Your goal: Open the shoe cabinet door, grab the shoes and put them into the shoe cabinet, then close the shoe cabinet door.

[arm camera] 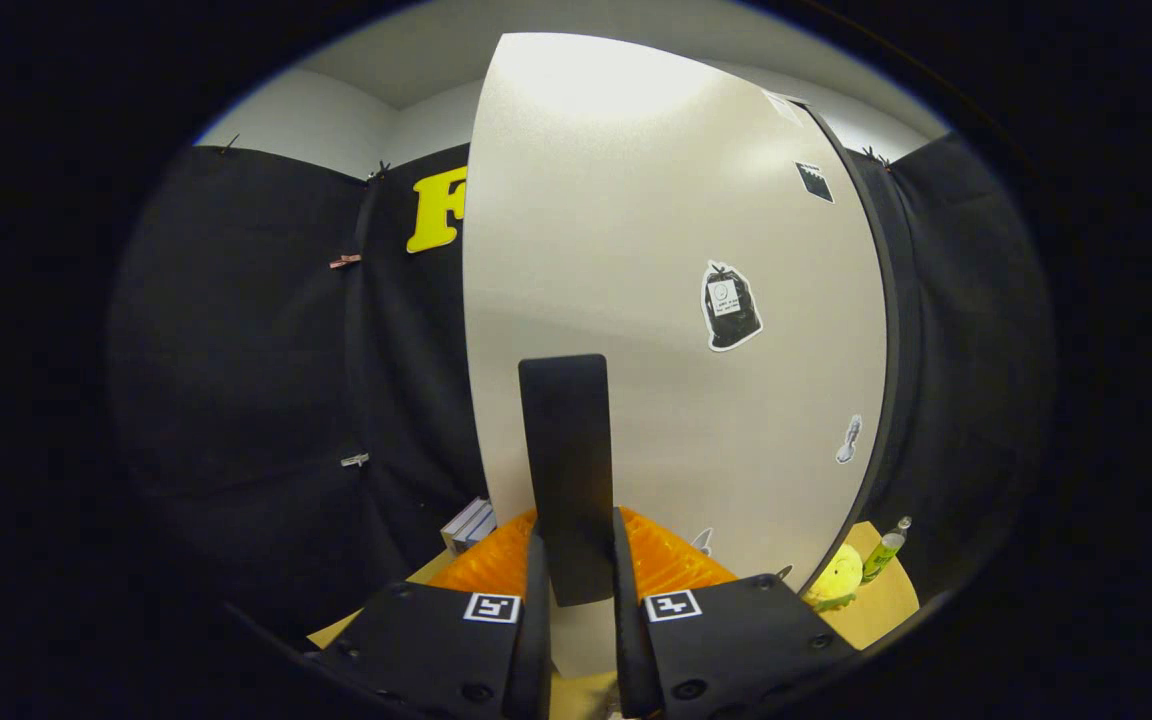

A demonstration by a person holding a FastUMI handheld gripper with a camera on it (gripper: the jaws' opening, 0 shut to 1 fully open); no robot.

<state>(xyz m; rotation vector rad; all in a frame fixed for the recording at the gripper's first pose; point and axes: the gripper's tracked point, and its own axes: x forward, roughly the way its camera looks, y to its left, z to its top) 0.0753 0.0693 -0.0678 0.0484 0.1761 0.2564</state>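
Observation:
A white shoe cabinet door (636,250) stands close in front of me, with a few small stickers on it. Its black upright handle (566,450) runs down between my fingers. My gripper (576,585) is shut on the handle, one finger (534,600) pressing its left side and the other its right. The door's left edge stands free against the black cloth, and a dark strip (886,330) runs along its right edge. The cabinet's inside is hidden behind the door.
Past the door's right edge, a yellow round toy (836,578) and a green bottle (886,548) sit on a tan surface (881,605). A small stack of books (466,525) lies low to the left of the door. Black cloth walls surround the booth.

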